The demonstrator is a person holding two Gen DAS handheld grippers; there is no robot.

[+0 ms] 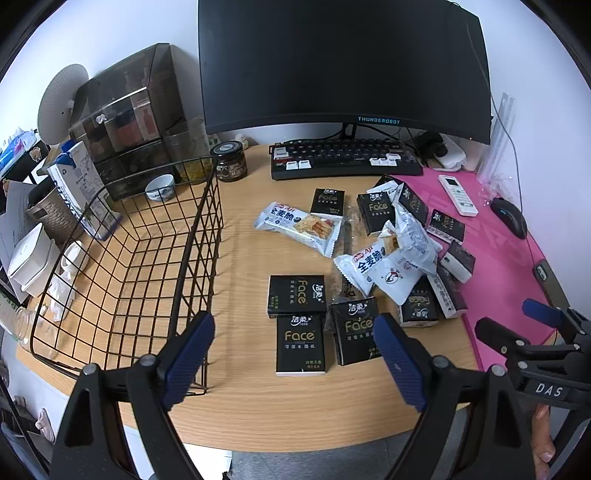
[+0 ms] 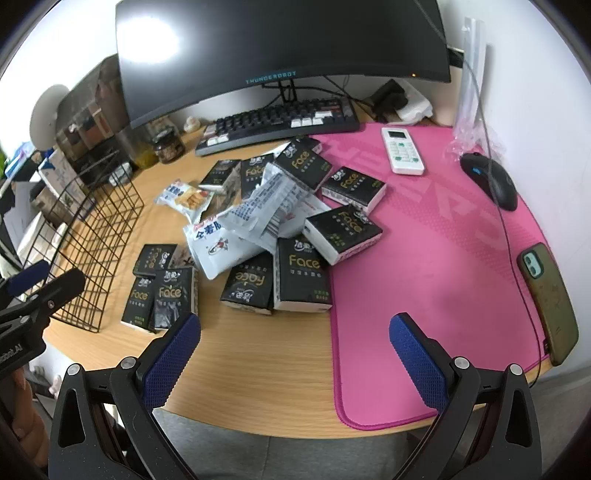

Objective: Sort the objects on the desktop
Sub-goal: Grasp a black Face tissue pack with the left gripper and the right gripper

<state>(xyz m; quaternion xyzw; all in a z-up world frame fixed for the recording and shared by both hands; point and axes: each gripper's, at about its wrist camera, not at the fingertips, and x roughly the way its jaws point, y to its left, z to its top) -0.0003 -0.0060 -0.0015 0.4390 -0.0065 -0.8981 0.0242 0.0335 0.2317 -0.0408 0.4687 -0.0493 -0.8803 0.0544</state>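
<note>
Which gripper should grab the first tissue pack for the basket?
Probably left. The left gripper hangs open right above the nearest tissue packs, with the wire basket beside it. The right gripper, also open, sits over bare desk by the pink mat.

A white wall [image 1: 147, 29] backs the light wooden counter [image 1: 258, 398], whose front edge curves. A dark curved monitor [image 1: 343, 62] stands at the wall, a bright light reflected in its screen. Grey floor [image 1: 303, 465] shows below the counter's edge
</note>
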